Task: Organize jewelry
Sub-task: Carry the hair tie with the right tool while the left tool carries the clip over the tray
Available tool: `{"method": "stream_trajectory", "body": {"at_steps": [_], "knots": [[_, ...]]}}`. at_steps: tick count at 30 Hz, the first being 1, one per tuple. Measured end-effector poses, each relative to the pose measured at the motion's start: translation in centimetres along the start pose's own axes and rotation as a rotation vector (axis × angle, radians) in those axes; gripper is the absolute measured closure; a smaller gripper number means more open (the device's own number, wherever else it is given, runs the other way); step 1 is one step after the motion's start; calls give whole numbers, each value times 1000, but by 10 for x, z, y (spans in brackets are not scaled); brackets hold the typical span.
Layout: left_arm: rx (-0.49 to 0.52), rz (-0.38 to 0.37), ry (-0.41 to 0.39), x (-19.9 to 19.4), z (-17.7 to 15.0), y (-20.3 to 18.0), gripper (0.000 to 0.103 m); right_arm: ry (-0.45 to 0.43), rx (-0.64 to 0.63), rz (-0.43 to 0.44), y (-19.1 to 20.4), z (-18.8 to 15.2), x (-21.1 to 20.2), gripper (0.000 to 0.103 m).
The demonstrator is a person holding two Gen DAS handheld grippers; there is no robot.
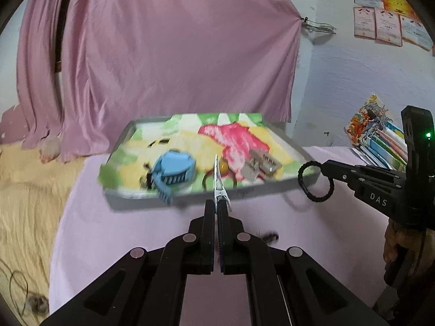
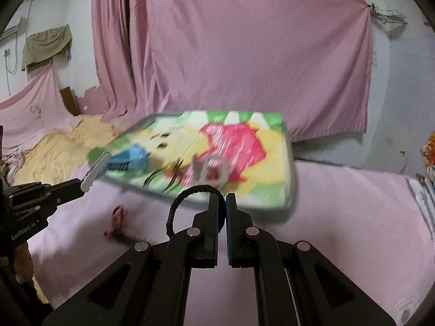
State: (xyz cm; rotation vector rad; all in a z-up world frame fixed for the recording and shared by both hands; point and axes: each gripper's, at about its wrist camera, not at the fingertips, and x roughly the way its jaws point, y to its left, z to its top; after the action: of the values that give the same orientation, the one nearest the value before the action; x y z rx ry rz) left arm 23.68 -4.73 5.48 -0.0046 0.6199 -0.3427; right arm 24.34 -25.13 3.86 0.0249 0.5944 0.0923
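Observation:
My left gripper (image 1: 216,203) is shut on a silver hair clip (image 1: 216,179) that points forward toward the tray. A grey tray (image 1: 130,194) lined with a colourful cloth holds a blue claw clip (image 1: 174,169), a grey clip (image 1: 261,165) and an amber-beaded piece (image 1: 223,166). My right gripper (image 2: 225,199) is shut on a black braided bracelet (image 2: 176,206) that loops out to its left, just in front of the tray (image 2: 290,184). In the left wrist view the right gripper (image 1: 324,167) holds that bracelet (image 1: 315,182) beside the tray's right corner. The left gripper (image 2: 80,185) and its clip (image 2: 96,169) show at the left.
A red and dark trinket (image 2: 118,218) lies on the pink table cloth (image 2: 339,217) before the tray. Booklets (image 1: 380,141) are stacked at the right by the wall. A yellow blanket (image 1: 24,190) lies to the left. A pink curtain (image 1: 163,54) hangs behind.

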Motion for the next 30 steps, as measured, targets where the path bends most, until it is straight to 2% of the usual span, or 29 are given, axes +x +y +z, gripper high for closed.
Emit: {"method": "stream_trajectory", "body": {"at_steps": [5, 9, 22, 30], "knots": [[16, -15, -3, 25, 24, -6, 101, -22, 2, -50, -11, 19, 14, 98], [1, -19, 40, 51, 35, -9, 101, -7, 7, -97, -22, 29, 34, 98], [-41, -2, 180, 102, 33, -8, 101, 116, 1, -106, -24, 19, 83, 98], [-42, 4, 214, 110, 30, -7, 100, 173, -5, -112, -24, 13, 96, 98]]}}
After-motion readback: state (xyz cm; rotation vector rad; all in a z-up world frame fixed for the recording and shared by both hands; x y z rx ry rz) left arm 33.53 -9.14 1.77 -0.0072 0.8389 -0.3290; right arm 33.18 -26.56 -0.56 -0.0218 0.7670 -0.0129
